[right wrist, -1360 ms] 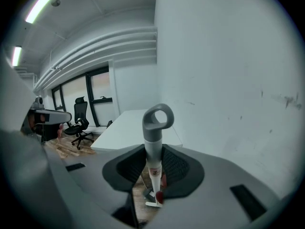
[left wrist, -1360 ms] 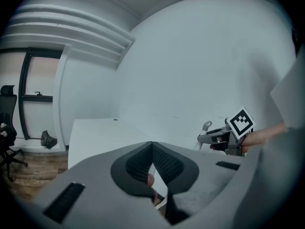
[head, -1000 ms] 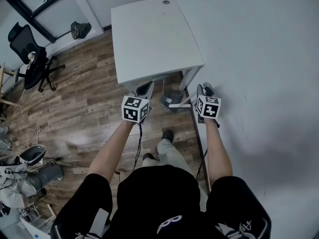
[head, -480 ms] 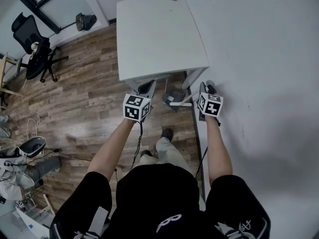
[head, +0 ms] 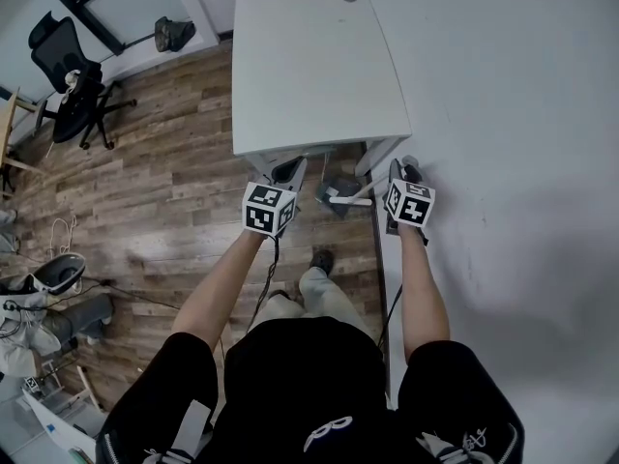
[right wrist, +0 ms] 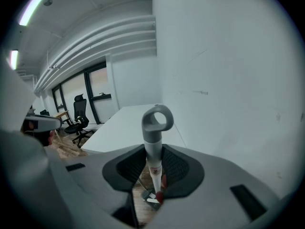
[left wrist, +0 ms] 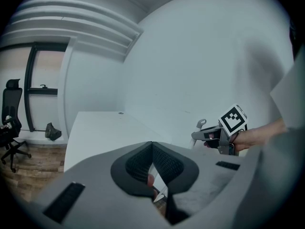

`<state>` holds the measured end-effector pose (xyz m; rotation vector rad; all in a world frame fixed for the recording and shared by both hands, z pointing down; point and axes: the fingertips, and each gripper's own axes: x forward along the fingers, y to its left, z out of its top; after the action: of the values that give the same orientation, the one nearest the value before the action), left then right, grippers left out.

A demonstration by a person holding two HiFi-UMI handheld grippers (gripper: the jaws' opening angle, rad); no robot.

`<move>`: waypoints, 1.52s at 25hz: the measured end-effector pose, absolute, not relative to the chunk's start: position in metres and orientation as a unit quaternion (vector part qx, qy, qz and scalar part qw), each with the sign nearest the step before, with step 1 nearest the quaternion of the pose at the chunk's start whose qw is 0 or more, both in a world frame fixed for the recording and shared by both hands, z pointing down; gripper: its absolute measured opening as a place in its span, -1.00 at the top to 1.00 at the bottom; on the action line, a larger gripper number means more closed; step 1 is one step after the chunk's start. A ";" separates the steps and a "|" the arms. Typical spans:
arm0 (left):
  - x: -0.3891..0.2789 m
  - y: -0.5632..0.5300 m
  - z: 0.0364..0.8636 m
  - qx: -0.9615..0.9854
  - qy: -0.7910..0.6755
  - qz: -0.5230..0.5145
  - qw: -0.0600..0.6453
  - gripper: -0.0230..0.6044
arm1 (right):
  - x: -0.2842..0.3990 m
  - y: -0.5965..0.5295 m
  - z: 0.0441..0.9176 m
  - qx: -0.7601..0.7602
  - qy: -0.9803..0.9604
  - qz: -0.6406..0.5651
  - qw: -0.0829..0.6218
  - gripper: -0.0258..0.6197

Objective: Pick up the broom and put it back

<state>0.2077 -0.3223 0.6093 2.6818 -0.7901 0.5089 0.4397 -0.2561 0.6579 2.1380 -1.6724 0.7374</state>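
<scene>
Broom (right wrist: 153, 128) sits clamped in the right gripper (right wrist: 153, 157); its handle rises from its head on the floor at the desk (head: 309, 66) leg; left gripper (left wrist: 152, 149), jaws together and empty, hovers before the desk's near edge.

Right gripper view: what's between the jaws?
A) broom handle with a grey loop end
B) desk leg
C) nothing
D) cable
A: the right gripper has its pads pressed on the white broom handle, whose grey loop end sticks out past the jaws.
</scene>
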 end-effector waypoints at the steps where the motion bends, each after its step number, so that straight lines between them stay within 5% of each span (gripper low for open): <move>1: 0.208 -0.323 0.610 0.933 -0.275 0.177 0.149 0.91 | 0.440 -0.258 0.659 0.749 -0.587 0.259 0.164 0.57; 18: 0.219 -0.342 0.627 0.927 -0.280 0.183 0.167 0.91 | 0.440 -0.272 0.730 0.723 -0.576 0.320 0.207 0.57; 38: 0.277 -0.387 0.631 0.932 -0.268 0.174 0.173 0.91 | 0.516 -0.335 0.747 0.758 -0.529 0.346 0.161 0.57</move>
<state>0.2773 -0.3868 0.6312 2.6432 -0.7611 0.4943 0.5160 -0.3353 0.7471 2.1652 -1.5102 0.9877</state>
